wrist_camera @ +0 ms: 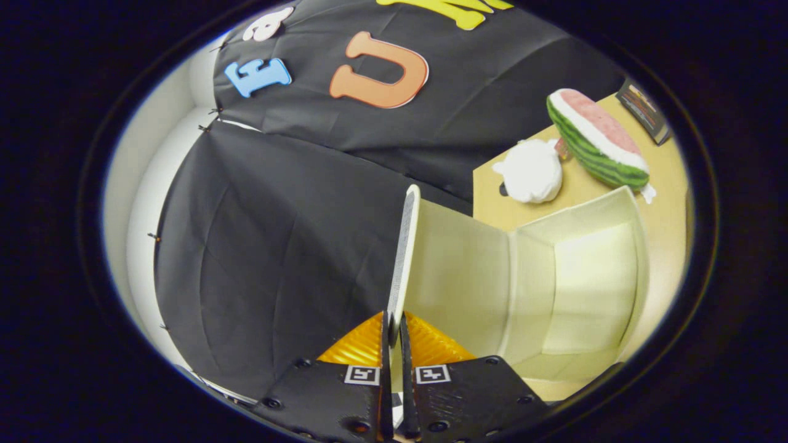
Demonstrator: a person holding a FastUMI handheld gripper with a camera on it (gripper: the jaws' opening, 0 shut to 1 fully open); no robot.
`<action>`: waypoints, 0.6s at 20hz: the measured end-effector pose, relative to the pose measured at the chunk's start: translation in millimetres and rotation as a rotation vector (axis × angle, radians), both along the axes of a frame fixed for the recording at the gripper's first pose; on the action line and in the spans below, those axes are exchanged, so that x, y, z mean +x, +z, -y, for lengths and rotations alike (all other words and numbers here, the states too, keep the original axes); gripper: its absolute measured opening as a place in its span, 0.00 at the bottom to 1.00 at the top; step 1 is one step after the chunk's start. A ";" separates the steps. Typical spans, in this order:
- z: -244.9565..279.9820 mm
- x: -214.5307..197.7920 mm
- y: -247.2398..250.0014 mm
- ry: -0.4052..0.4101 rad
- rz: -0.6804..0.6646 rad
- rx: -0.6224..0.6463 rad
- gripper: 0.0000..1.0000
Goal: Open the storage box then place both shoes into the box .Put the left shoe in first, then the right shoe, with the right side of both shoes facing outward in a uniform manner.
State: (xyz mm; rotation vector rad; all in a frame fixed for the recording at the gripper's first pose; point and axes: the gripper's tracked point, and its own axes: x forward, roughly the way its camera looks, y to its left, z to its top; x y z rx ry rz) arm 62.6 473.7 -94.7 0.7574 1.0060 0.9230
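My gripper (394,329) is shut on the edge of the storage box's lid (403,252), a thin pale panel that runs straight ahead from between my fingers, seen edge-on. To the right of the lid the cream storage box (529,277) stands open, its inner walls and bottom bare. The whole view is strongly tilted. I see no shoes here.
The box rests on a tan tabletop (662,184). Beyond the box lie a white plush toy (532,172) and a watermelon-slice toy (594,138), with a small dark card (643,111) further back. Black cloth wall hangs to the left and beyond.
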 end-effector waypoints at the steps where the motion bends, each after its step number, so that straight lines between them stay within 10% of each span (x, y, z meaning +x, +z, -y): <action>1: -13.2 -2.5 -4.5 0.010 -0.010 -0.012 0.07; 3: -42.1 -4.4 -15.3 0.039 -0.020 -0.045 0.08; 12: -58.6 -14.0 -41.1 0.116 0.031 -0.181 0.86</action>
